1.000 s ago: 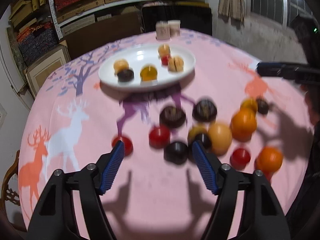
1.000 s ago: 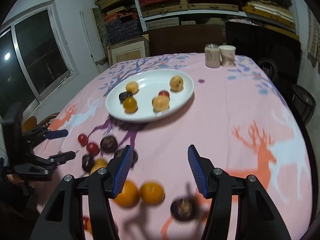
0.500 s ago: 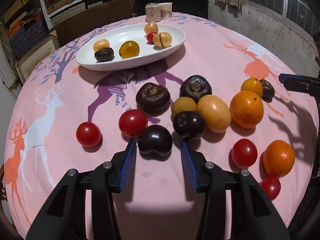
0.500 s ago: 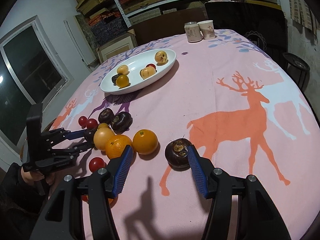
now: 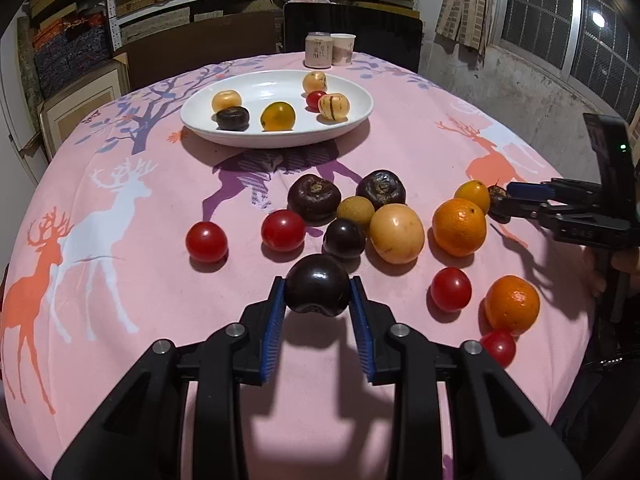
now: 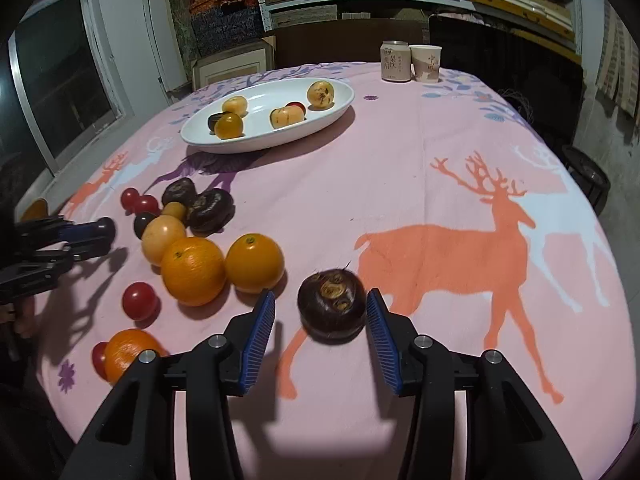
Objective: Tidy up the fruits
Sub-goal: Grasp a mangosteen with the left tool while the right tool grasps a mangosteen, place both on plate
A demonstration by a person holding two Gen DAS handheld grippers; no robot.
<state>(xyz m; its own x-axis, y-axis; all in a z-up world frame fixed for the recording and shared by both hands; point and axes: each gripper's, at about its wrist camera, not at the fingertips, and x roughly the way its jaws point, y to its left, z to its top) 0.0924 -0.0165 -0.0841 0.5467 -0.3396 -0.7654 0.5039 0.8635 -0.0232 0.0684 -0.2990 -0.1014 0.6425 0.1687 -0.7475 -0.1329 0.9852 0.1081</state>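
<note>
My left gripper (image 5: 318, 294) is shut on a dark plum (image 5: 318, 286) just above the pink cloth. My right gripper (image 6: 320, 308) is open around a dark brown water chestnut (image 6: 332, 306), whose right side is close to the right pad while a gap shows on its left. A white oval plate (image 5: 352, 120) at the back holds several fruits; it also shows in the right wrist view (image 6: 256, 142). Loose oranges (image 5: 459, 226), cherry tomatoes (image 5: 206, 241) and dark fruits lie between the grippers.
A can (image 5: 318, 50) and a paper cup (image 5: 343, 49) stand at the far table edge. A dark chair back (image 5: 352, 28) and shelves with boxes are behind. The round table's edge curves close on the left and right.
My left gripper closed on the dark plum and lifted it slightly. My right gripper moved forward so the water chestnut now sits between its fingers.
</note>
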